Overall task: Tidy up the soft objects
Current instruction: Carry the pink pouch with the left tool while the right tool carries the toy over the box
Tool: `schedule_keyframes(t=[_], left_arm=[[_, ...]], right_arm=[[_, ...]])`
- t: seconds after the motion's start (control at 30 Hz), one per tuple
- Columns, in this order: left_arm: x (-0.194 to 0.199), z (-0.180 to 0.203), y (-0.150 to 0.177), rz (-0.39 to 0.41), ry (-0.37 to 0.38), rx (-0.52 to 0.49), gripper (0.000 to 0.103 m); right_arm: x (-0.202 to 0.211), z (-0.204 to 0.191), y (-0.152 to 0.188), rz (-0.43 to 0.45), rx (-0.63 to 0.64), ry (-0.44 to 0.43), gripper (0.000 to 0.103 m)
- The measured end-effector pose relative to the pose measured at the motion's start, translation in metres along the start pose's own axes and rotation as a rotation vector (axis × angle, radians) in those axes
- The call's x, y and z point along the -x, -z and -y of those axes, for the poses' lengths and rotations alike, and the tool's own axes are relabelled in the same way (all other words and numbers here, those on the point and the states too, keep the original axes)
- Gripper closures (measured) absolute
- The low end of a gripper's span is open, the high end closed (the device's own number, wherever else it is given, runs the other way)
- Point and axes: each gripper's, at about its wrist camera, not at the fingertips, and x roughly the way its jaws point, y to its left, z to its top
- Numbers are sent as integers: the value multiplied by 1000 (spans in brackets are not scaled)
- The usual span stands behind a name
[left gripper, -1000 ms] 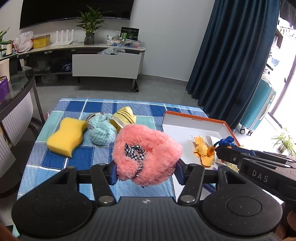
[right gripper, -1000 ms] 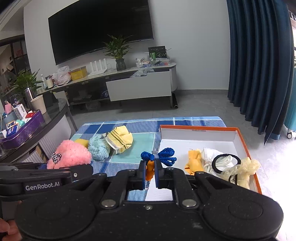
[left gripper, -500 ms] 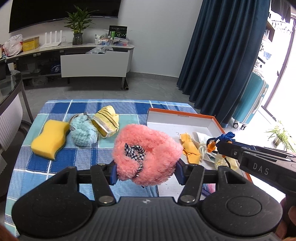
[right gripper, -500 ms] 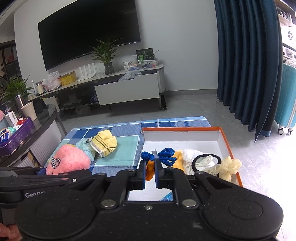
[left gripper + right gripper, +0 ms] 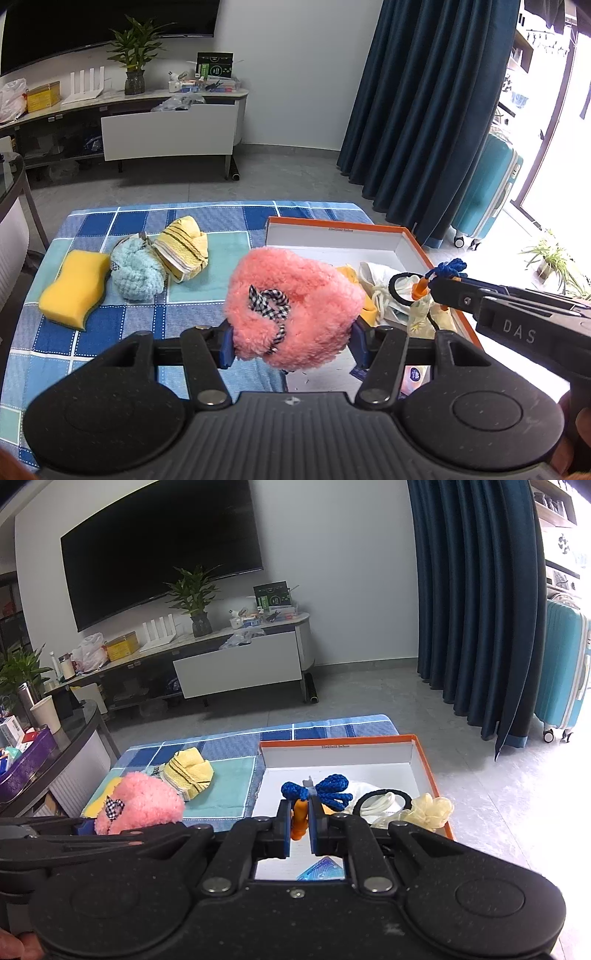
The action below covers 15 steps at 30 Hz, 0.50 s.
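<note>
My left gripper [image 5: 291,341] is shut on a fluffy pink plush [image 5: 293,306] with a checked bow, held above the near left edge of the orange-rimmed white box [image 5: 338,229]. My right gripper [image 5: 299,821] is shut on an orange piece with a blue cord bow [image 5: 319,790], held over the box [image 5: 424,760]. That bow [image 5: 448,267] and the right gripper [image 5: 432,286] show at the right of the left wrist view. The pink plush [image 5: 138,805] shows at the left of the right wrist view. In the box lie a yellow cloth [image 5: 351,273], a white cloth [image 5: 376,284] and a black hair band [image 5: 384,797].
On the blue checked tablecloth [image 5: 122,325] lie a yellow sponge [image 5: 74,284], a light blue fluffy item [image 5: 136,269] and a yellow striped cloth [image 5: 184,249]. A cream scrunchie [image 5: 432,808] sits at the box's right side. A dark curtain [image 5: 424,110] and a teal suitcase [image 5: 484,192] stand beyond.
Both grippers have shifted to the right with their loads; the box now lies more under them and the sponge and cloths sit further left in both views.
</note>
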Motion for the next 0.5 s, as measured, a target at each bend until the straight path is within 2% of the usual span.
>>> schedule_keyframes(t=[0.5], left_arm=[[-11,22,-5,-11,44,-32,45]], right_arm=[[4,20,-4,16,-30,31,91]])
